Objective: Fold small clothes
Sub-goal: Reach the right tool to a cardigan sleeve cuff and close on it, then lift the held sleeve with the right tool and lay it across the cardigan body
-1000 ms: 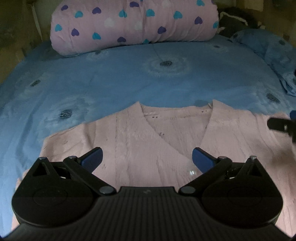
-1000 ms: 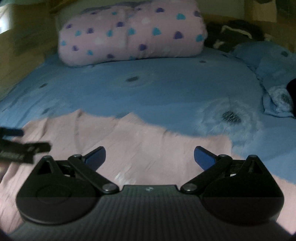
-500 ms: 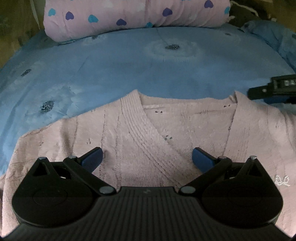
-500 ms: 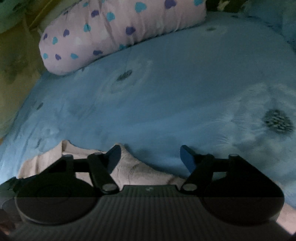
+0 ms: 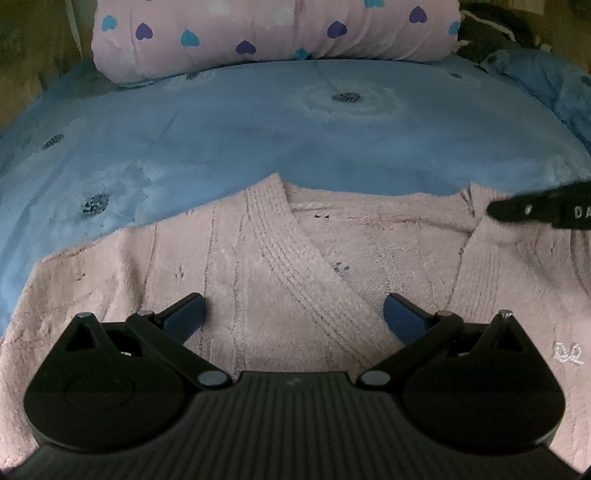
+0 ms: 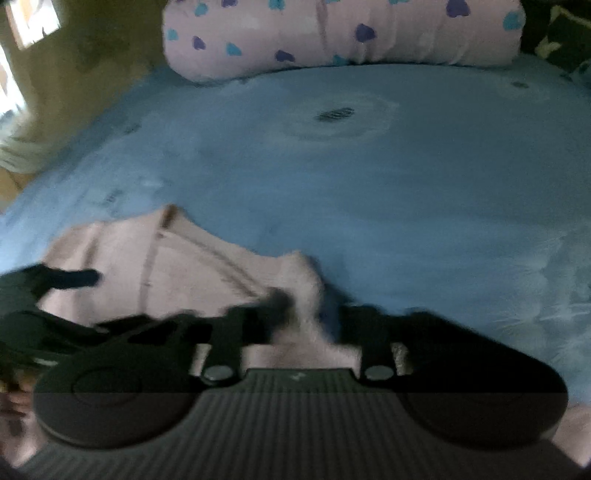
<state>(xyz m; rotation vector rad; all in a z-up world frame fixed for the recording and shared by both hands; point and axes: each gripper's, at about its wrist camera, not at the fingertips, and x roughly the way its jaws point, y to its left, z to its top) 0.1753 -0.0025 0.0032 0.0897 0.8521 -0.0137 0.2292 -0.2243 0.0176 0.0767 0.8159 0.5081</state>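
A pale pink knit cardigan point(image 5: 332, 266) lies flat on the blue bedsheet, neckline away from me. My left gripper point(image 5: 293, 312) is open and empty, hovering low over the cardigan's chest. My right gripper point(image 6: 308, 314) is shut on the cardigan's right shoulder edge point(image 6: 303, 280), pinching a bunch of pink knit; that view is blurred. A right finger point(image 5: 539, 212) shows in the left wrist view at the cardigan's right collar. The left gripper point(image 6: 55, 280) shows dark at the left edge of the right wrist view.
A pink bolster pillow with hearts point(image 5: 273, 33) lies across the head of the bed. The blue floral sheet point(image 5: 295, 129) stretches beyond the cardigan. Rumpled blue bedding point(image 5: 554, 85) and dark fabric sit at the far right. A wall borders the left side.
My right gripper has moved down to the cardigan's right shoulder and closed on the fabric. My left gripper has stayed open and dipped closer over the cardigan.
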